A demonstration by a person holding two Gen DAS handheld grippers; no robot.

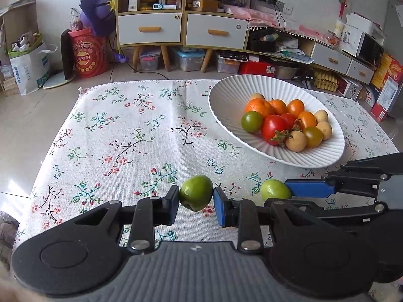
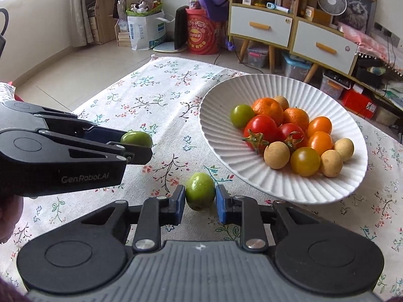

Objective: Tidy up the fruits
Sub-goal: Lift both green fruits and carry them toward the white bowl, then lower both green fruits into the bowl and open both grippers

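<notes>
My left gripper [image 1: 196,198] is shut on a green fruit [image 1: 196,192], held just above the floral cloth; it also shows in the right wrist view [image 2: 137,138]. My right gripper [image 2: 200,201] is shut on a second green fruit [image 2: 200,194], low at the cloth; that fruit also shows in the left wrist view [image 1: 275,189]. A white ribbed bowl [image 1: 226,100] [image 2: 214,115] stands ahead and to the right. It holds oranges, red tomatoes [image 2: 260,128], a green tomato [image 2: 241,115] and several pale round fruits.
A floral tablecloth [image 1: 126,138] covers the low table. Beyond it are tiled floor, a cabinet with drawers [image 1: 151,29], a red snack bucket [image 1: 87,55], a fan and storage boxes.
</notes>
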